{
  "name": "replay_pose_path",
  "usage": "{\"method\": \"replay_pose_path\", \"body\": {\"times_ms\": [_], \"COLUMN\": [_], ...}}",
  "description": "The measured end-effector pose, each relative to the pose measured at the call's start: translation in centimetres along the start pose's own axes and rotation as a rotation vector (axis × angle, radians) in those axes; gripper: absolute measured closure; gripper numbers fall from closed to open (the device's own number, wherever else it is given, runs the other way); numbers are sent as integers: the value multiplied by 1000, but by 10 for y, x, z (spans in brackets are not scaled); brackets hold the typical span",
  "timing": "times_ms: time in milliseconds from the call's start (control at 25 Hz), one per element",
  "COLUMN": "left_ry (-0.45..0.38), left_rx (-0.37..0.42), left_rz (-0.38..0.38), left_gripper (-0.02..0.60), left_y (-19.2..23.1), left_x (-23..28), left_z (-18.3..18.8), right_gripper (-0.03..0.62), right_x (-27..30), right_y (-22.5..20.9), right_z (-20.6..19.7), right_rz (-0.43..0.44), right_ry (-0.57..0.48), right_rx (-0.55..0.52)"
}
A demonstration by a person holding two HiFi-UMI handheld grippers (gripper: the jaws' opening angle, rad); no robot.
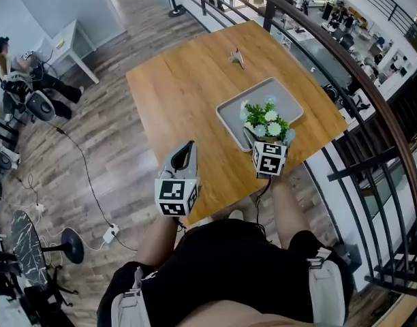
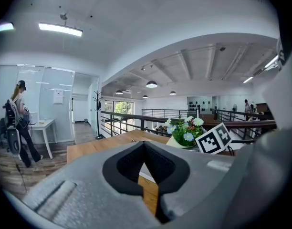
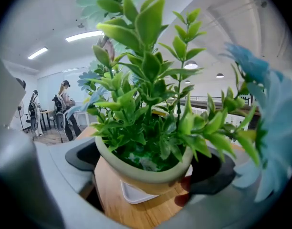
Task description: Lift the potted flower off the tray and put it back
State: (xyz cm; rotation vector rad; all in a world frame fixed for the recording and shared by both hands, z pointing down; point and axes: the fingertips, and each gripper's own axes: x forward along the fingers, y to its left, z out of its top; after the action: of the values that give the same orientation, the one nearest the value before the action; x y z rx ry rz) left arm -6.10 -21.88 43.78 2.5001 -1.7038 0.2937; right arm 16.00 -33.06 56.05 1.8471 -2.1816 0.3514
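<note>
The potted flower (image 1: pixel 266 122), green leaves with pale blue blooms in a pale pot, sits between the jaws of my right gripper (image 1: pixel 263 142), which is shut on it. It hangs over the near corner of the grey tray (image 1: pixel 280 92) on the wooden table (image 1: pixel 188 87). In the right gripper view the pot (image 3: pixel 141 168) fills the frame, gripped by the right gripper (image 3: pixel 148 165), with a tray corner (image 3: pixel 134 194) showing below it. My left gripper (image 1: pixel 188 147) stands shut and empty near the table's front edge; in its own view the left gripper (image 2: pixel 145 146) faces the flower (image 2: pixel 186 130).
A small metal object (image 1: pixel 237 58) lies on the table beyond the tray. A dark curved railing (image 1: pixel 362 87) runs along the table's right side. A white desk (image 1: pixel 65 39) and a person (image 1: pixel 11 67) with equipment are at the far left. Cables cross the floor.
</note>
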Motion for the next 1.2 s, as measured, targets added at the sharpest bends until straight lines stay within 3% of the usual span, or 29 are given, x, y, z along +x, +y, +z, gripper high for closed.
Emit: {"method": "replay_pose_path", "body": {"times_ms": [320, 640, 1200], "left_ry": [38, 61, 80], "left_rx": [-19, -19, 12], "left_rz": [84, 112, 137], "left_gripper": [569, 569, 569], "left_y": [26, 32, 36], "left_x": [-6, 1, 13], "left_z": [-16, -20, -18], "right_gripper": [16, 15, 14], "right_x": [46, 79, 118], "right_y": [1, 6, 22], "right_z": [-54, -105, -132], "right_rz": [15, 52, 94], "right_ry": [107, 227, 315], "right_rx": [0, -28, -103]}}
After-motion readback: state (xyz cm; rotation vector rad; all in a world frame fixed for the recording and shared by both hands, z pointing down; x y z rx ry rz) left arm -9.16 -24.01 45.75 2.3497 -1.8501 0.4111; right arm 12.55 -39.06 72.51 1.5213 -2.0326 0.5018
